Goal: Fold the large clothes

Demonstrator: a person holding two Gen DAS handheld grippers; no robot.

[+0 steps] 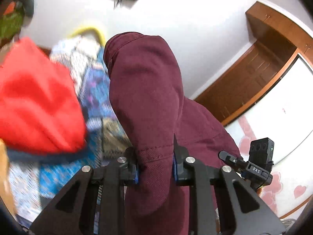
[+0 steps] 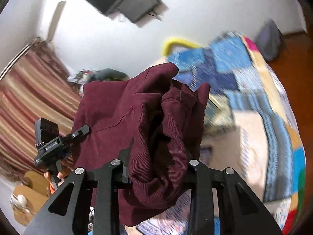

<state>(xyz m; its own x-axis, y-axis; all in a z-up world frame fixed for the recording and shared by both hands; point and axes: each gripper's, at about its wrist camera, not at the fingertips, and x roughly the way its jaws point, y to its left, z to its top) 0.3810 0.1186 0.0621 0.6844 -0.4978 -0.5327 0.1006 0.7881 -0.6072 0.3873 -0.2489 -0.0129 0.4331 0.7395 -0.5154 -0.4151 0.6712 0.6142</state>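
Note:
A large maroon garment (image 1: 144, 90) hangs in the air between my two grippers. My left gripper (image 1: 155, 157) is shut on a stitched hem of it, and the cloth drapes up and over the fingers. My right gripper (image 2: 158, 168) is shut on a bunched ribbed edge of the same garment (image 2: 125, 113). The right gripper also shows at the lower right of the left wrist view (image 1: 252, 164). The left gripper shows at the left of the right wrist view (image 2: 58, 139). Both views are tilted and blurred.
A bed with a blue patchwork quilt (image 2: 244, 82) lies below. A red cloth (image 1: 37, 101) sits on the quilt at the left. A yellow hoop (image 2: 176, 43), a wooden door (image 1: 254, 78), a striped curtain (image 2: 29, 101) and a wall-mounted dark screen (image 2: 133, 2) surround the bed.

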